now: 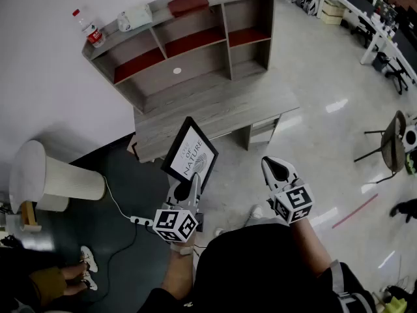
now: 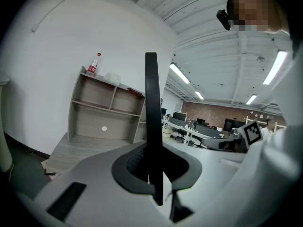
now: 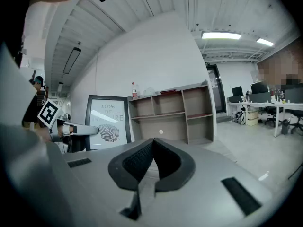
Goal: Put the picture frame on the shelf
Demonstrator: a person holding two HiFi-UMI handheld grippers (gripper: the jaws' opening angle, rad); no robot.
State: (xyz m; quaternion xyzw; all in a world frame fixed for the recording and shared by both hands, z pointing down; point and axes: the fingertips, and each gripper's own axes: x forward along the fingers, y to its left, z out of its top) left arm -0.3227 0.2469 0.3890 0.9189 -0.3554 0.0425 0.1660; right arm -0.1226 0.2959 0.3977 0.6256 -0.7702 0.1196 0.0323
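Note:
My left gripper [image 1: 187,186] is shut on the lower edge of the picture frame [image 1: 189,154], a black frame with a white leaf print, which it holds upright and tilted in the air before the desk. In the left gripper view the frame [image 2: 151,103] shows edge-on as a black bar clamped between the jaws of the left gripper [image 2: 152,161]. The wooden shelf [image 1: 189,44] with red-lined compartments stands on the desk [image 1: 215,106] ahead. My right gripper [image 1: 278,169] hovers to the right, shut and empty. From the right gripper [image 3: 153,142] I see the frame [image 3: 108,122] beside the shelf [image 3: 173,112].
A water bottle [image 1: 88,29] and a white bundle [image 1: 135,17] sit on the shelf's top. A white cylinder [image 1: 55,175] stands on the floor at left, with a power strip [image 1: 140,221] and cable nearby. A chair [image 1: 393,143] stands at right.

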